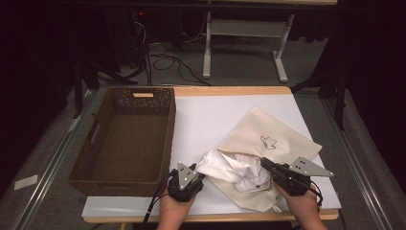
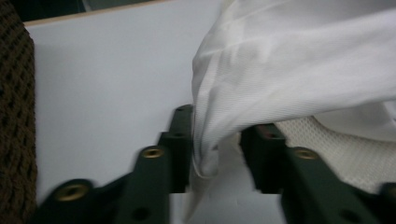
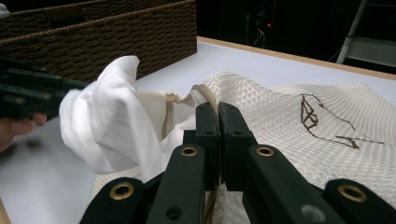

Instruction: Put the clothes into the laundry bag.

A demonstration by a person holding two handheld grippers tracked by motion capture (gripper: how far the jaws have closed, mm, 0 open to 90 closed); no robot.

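Observation:
A cream mesh laundry bag [image 1: 275, 136] with a small dark drawing lies on the white table top, its mouth toward me. A white cloth [image 1: 233, 168] bulges out of that mouth. My left gripper [image 1: 197, 168] is at the cloth's left end; in the left gripper view a fold of the white cloth [image 2: 261, 79] runs taut down between the jaws of the left gripper [image 2: 217, 135], which are shut on it. My right gripper [image 1: 265, 163] is at the bag's mouth. In the right gripper view the right gripper [image 3: 218, 112] is shut on the rim of the mesh bag [image 3: 280, 116], by its tan cord.
A dark brown wicker basket [image 1: 103, 117] stands at the table's left, next to my left hand; its wall [image 2: 16, 121] also edges the left gripper view. The white table sheet [image 1: 206, 115] stretches behind the bag. Cables and a table frame lie on the floor beyond.

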